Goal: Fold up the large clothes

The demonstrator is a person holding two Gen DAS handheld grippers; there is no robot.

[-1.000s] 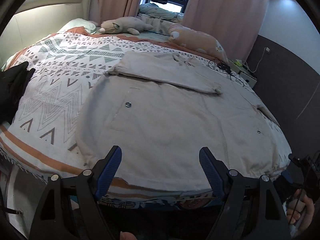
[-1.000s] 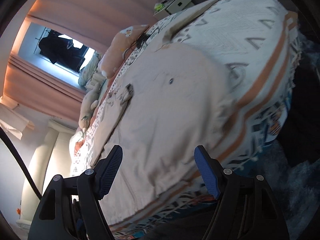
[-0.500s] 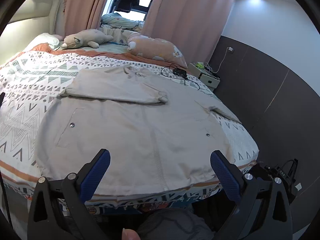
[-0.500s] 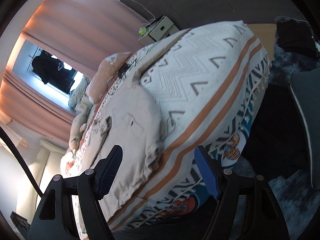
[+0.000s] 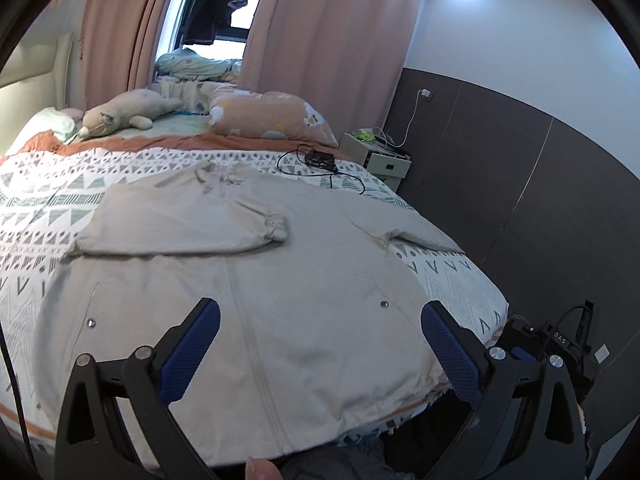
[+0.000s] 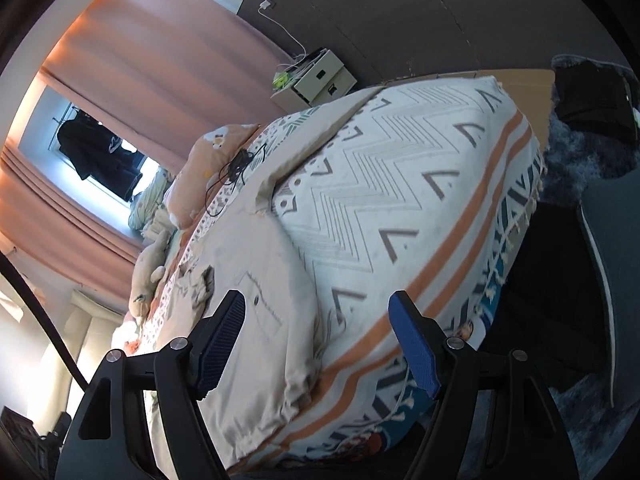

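On the bed (image 5: pixel 36 184), the beige jacket (image 5: pixel 248 280) lies spread flat, hem toward you at the near edge, one sleeve (image 5: pixel 180 224) folded across its chest. Your left gripper (image 5: pixel 320 340) hangs above the hem, fingers spread wide and empty, the cloth lying beyond and below the blue pads (image 5: pixel 192 348). Your right gripper (image 6: pixel 316 344) stands off the jacket's (image 6: pixel 248 340) side edge, fingers apart, gripping nothing; the hem corner sits between and past its tips.
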